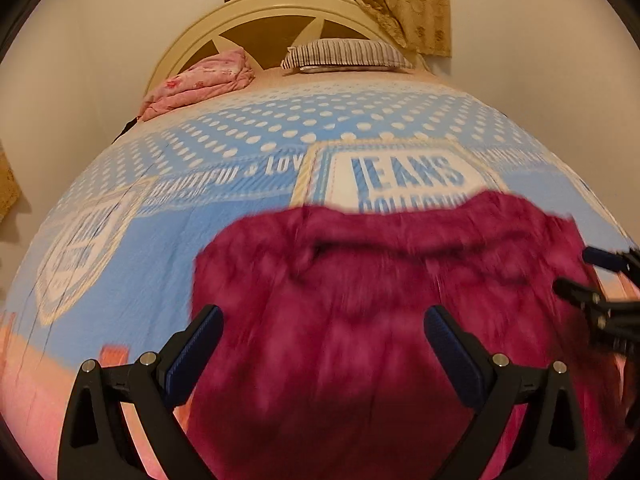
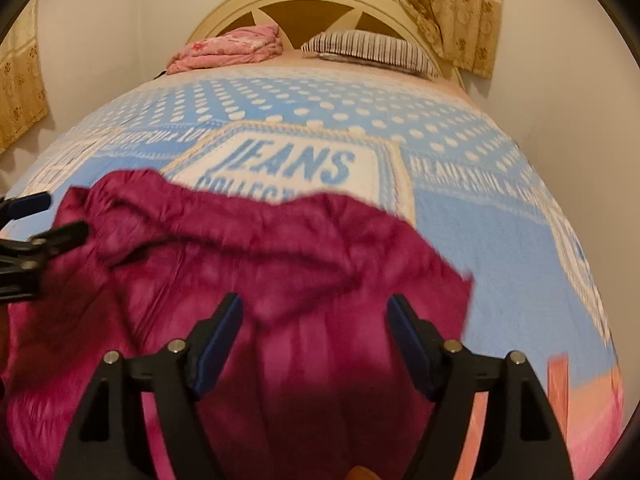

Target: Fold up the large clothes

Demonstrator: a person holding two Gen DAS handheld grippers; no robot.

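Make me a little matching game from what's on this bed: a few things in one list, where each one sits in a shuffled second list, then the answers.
Things:
1. magenta garment
2. pink folded blanket
3. striped pillow
4. left tongs

Places:
A. at the headboard, on the right
B. open above the garment
C. spread on the near part of the bedspread
D. at the headboard, on the left

Pairs: 1-C, 2-D, 3-A, 4-B
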